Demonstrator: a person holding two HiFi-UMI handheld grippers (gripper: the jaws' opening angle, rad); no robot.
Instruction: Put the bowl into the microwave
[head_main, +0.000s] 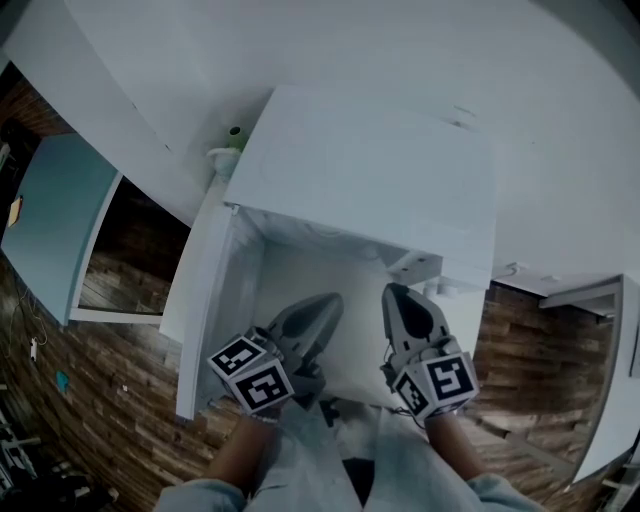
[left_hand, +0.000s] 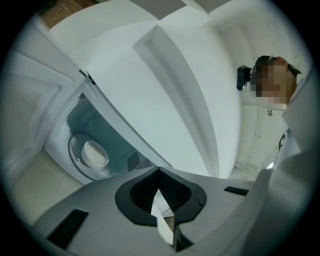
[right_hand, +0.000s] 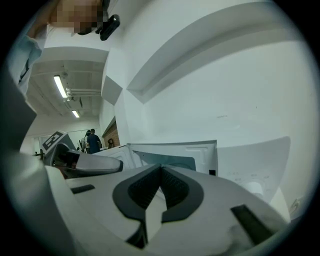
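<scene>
Fingers (left_hand: 131, 196) of my left gripper (left_hand: 159, 176) were pressed together, with nothing between them. My right gripper (right_hand: 161, 172) was the same: pads closed on each other, empty. In the head view both were held low and close to my body, tips aimed at the microwave (head_main: 370, 170).

- Location: the door (head_main: 205, 300) stood open on the left. Through the opening, the left gripper view showed a small, pale, round shape I took for the bowl (left_hand: 94, 153). It sat upright on the turntable (left_hand: 80, 169), inside the cavity.
- Relation: the bowl lay ahead of the left tips and off to their left, well apart, touching neither gripper. The right gripper view did not show it at all.
- Handling (judgement): it looked rigid and smooth-walled, and light enough for one gripper. Whether it was ceramic or plastic I could not tell. If ceramic, it would chip on a hard knock against the cavity wall.
- A glazed or glossy surface would be slippery. The hold would be across the rim, one pad inside and one outside, rather than around the round body.
- Status (judgement): placement looked done.
</scene>
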